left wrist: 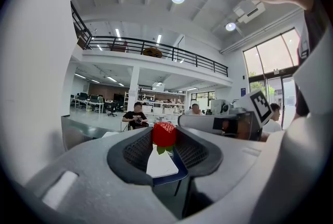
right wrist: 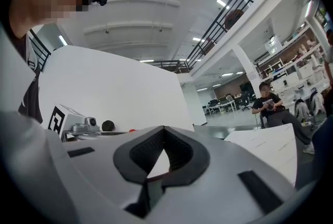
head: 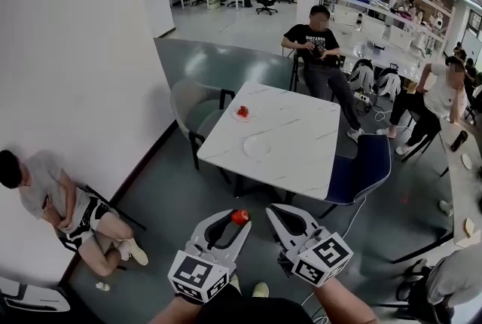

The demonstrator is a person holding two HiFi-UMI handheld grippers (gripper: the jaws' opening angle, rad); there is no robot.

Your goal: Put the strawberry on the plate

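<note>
Snugly held — strawberry (head: 239, 217) in left tongs (left wrist: 164, 137).

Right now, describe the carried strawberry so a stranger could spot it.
From the white table, drop to the left gripper at the head view's bottom. The strawberry is pinched between its jaws, unlike the red fruit lying on the table's clear dish.

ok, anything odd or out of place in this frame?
Nothing spilled or damaged. One oddity: the left gripper is shut on a strawberry well short of the table, while a red item, possibly another strawberry, already sits on one plate. The second plate is empty.
</note>
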